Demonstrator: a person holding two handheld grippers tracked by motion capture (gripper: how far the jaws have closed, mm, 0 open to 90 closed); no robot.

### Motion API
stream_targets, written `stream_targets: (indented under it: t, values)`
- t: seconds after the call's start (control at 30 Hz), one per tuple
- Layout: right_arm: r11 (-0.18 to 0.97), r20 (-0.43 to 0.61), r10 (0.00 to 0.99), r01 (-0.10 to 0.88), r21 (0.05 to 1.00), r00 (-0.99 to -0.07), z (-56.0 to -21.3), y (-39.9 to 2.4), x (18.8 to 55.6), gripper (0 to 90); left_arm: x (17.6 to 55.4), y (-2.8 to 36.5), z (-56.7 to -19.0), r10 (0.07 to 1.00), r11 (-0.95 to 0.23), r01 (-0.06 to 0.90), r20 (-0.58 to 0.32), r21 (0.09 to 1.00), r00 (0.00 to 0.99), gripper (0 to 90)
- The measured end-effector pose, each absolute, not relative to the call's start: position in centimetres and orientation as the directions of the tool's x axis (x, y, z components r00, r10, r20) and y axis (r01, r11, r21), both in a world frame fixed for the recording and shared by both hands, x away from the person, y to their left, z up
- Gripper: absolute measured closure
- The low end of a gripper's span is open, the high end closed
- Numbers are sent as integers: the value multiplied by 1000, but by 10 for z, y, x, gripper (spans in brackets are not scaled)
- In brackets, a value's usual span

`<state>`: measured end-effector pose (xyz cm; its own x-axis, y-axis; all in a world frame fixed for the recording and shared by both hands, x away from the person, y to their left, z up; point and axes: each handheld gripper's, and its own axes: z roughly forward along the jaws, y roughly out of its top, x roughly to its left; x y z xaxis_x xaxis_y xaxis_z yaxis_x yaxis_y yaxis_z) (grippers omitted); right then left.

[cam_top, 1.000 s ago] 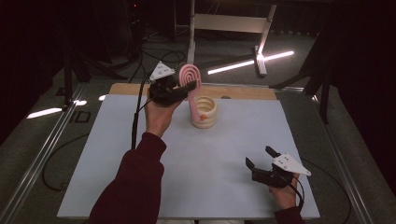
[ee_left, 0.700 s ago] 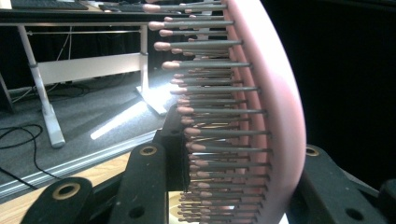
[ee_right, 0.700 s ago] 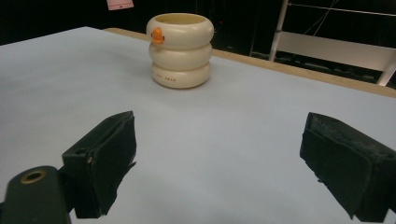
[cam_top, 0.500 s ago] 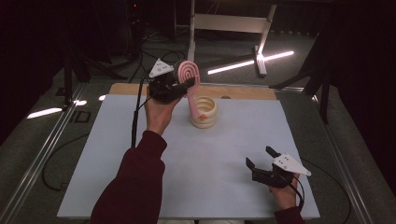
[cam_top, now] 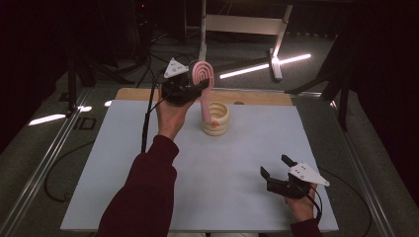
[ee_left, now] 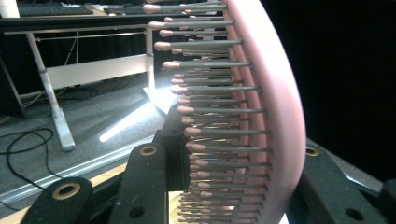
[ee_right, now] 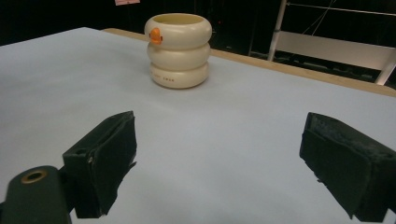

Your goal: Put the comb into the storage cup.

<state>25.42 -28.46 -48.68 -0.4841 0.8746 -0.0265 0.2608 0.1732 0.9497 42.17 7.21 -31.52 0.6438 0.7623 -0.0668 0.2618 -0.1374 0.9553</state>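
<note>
My left gripper (cam_top: 195,88) clamps the pink hairbrush (cam_top: 203,79) above the cream holder (cam_top: 216,119). My right gripper (cam_top: 276,168) sits wide, holding nothing. The holder's small print is unreadable.

A pale grey-white rectangular mat (cam_top: 148,163) is laid over a light wooden tabletop (cam_top: 247,97), whose bare edge is seen along the far side. The table is flanked by silver metal rails (cam_top: 44,163) on the left and right. A dark grey floor (cam_top: 306,79) is crossed by bright strips of reflected light (cam_top: 264,65), and black cables (cam_top: 54,182) are trailed over it. A white metal-framed desk (cam_top: 242,24) is set behind the table. The rest of the room is left in darkness.
</note>
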Motion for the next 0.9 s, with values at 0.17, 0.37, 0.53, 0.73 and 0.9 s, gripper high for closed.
stream_targets:
  t: [0.17,0.37,0.53,0.73,0.9]
  values:
    - [172,-25,875,262,950,-484,-487,-285,254,108,426,71,-314,766,-140,264,-64,954,639,638]
    - [170,-23,874,262,950,-485,-487,-285,254,108,430,71,-314,769,-117,263,-81,958,634,638]
    - [176,-28,871,260,949,-490,-487,-284,254,108,432,68,-316,773,-109,262,-84,959,629,638]
    - [175,-26,871,260,950,-490,-487,-284,254,109,435,66,-319,776,-108,266,-86,958,625,638]
    - [174,-26,872,260,950,-490,-486,-284,254,109,436,61,-322,776,-118,262,-75,958,626,638]
